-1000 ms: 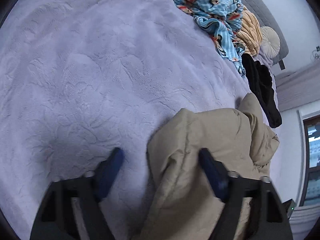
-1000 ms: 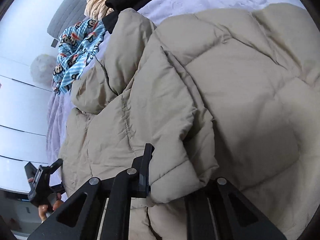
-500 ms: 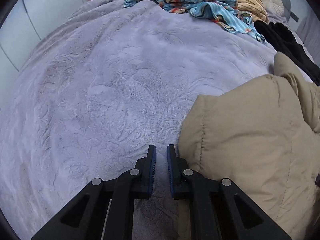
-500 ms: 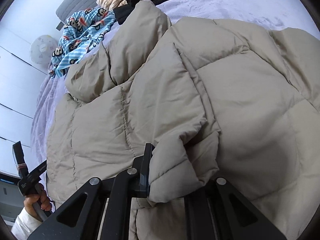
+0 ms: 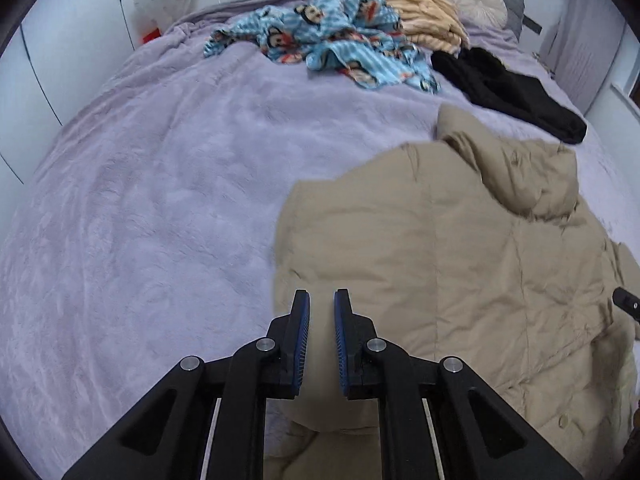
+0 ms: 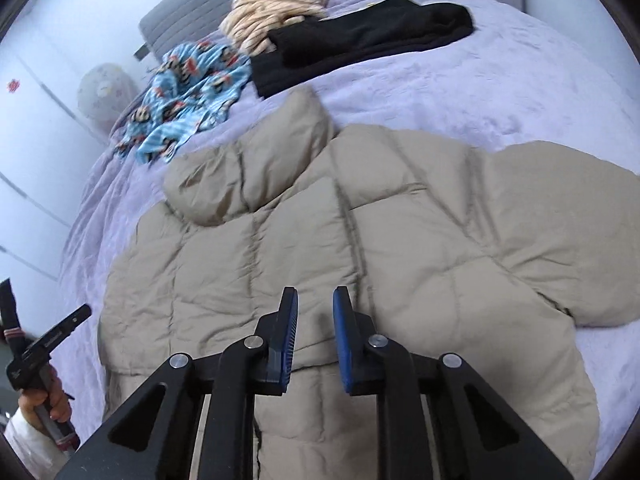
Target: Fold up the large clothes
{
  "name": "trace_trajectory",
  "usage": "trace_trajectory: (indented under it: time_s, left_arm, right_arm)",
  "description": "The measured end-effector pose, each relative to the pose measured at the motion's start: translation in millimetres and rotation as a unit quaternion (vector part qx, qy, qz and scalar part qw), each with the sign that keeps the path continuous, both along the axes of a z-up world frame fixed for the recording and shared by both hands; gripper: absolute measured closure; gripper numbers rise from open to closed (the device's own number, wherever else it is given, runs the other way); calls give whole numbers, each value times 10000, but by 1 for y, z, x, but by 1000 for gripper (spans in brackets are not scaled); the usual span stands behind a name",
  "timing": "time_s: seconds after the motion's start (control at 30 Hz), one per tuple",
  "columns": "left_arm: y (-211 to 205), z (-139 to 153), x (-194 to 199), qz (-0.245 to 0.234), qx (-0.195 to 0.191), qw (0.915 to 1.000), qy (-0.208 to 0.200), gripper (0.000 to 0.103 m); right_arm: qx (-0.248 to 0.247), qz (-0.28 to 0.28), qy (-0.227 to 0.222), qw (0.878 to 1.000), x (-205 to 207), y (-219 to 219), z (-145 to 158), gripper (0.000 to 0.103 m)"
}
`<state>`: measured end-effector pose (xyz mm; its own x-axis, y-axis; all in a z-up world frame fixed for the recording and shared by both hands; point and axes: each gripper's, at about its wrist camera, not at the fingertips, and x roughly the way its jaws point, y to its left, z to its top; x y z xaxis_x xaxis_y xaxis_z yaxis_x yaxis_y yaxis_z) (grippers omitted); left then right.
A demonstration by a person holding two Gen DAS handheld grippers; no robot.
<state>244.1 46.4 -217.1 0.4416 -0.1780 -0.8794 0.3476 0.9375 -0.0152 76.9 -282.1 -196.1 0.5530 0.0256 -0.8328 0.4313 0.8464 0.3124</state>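
A beige puffer jacket (image 5: 440, 248) lies spread on the purple bed blanket (image 5: 160, 200), its hood toward the pillows. My left gripper (image 5: 321, 296) hovers over the jacket's left edge, shut with nothing between its blue pads. In the right wrist view the jacket (image 6: 320, 220) fills the middle. My right gripper (image 6: 315, 294) hangs above the jacket's lower part; its jaws are opening and nothing is between them. The left gripper (image 6: 48, 344) also shows at the far left there, held by a hand (image 6: 44, 404).
Near the headboard lie a blue monkey-print cloth (image 5: 328, 40), a beige striped cloth (image 5: 424, 12) and a black garment (image 5: 512, 92). A round cushion (image 5: 476, 2) rests against the headboard. White wardrobe doors stand left of the bed.
The left gripper let go of the jacket's edge, shut, rose and rolled level. The right gripper released the fold of jacket it pinched and lifted; the jacket now lies flatter.
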Motion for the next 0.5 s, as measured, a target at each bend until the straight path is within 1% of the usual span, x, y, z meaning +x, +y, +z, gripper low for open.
trace_trajectory:
  time_s: [0.03, 0.07, 0.1, 0.13, 0.17, 0.23, 0.3, 0.4, 0.43, 0.5]
  left_arm:
    - [-5, -14, -2, 46, 30, 9999, 109, 89]
    - [-7, -25, -5, 141, 84, 9998, 137, 89]
    - [-8, -31, -6, 195, 109, 9997, 123, 89]
    - [-7, -35, -6, 233, 46, 9996, 140, 89]
    - [-6, -36, -7, 278, 17, 9995, 147, 89]
    - [-6, -33, -7, 290, 44, 9994, 190, 89]
    - [-7, -24, -8, 270, 173, 9993, 192, 89]
    - [-8, -7, -17, 160, 220, 9996, 112, 89]
    - [-9, -1, -21, 122, 202, 9997, 99, 89]
    - [-14, 10, -29, 55, 179, 9998, 119, 89]
  right_arm:
    - [-23, 70, 113, 9999, 6, 3, -10, 84]
    - [-63, 110, 304, 9995, 14, 3, -22, 84]
    - [-71, 135, 435, 9989, 19, 3, -31, 85]
    - [-72, 132, 495, 9987, 21, -1, -38, 88]
    - [-55, 111, 476, 9988, 19, -6, -39, 90]
    - [-64, -19, 438, 9990, 10, -17, -33, 90]
    - [-4, -210, 444, 9988, -2, -30, -26, 89]
    - [706, -434, 311, 9961, -26, -53, -21, 86]
    - [874, -528, 305, 9943, -33, -60, -20, 85]
    - [1057, -670, 285, 9917, -50, -66, -20, 85]
